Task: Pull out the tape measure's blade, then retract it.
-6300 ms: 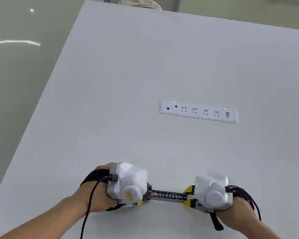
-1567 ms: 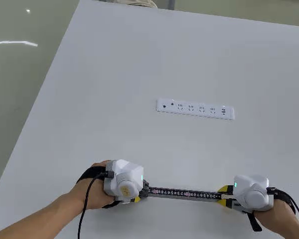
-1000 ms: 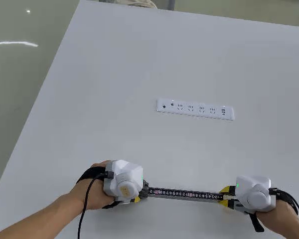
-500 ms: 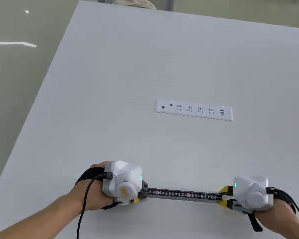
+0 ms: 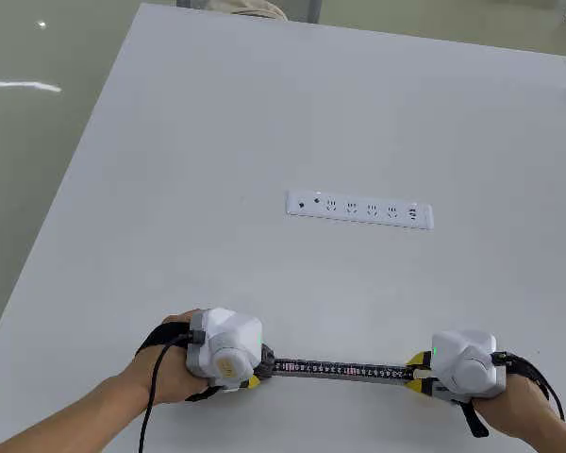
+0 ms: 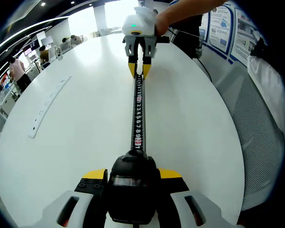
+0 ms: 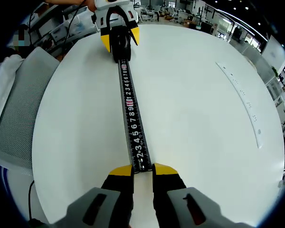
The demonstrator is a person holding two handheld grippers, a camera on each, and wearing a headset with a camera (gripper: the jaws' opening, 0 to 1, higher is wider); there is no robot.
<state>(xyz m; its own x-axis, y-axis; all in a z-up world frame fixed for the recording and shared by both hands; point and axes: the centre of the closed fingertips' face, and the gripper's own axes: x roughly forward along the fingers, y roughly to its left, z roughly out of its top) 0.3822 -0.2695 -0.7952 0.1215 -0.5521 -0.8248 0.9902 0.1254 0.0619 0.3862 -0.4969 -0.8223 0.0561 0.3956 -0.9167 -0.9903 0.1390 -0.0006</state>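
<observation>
The tape measure case was clamped in the left gripper near the front edge of the surface. The blade was pinched at its tip by the right gripper. Pull-out was judged done; retraction would need the tip guided back.

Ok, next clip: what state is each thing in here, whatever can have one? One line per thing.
Tape measure case: clamped between the left gripper's jaws.
Blade: pulled out, running straight from the case to the right gripper.
Left gripper: shut on the case.
Right gripper: shut on the blade's tip.
Power strip: lying flat on the table, sockets empty.
</observation>
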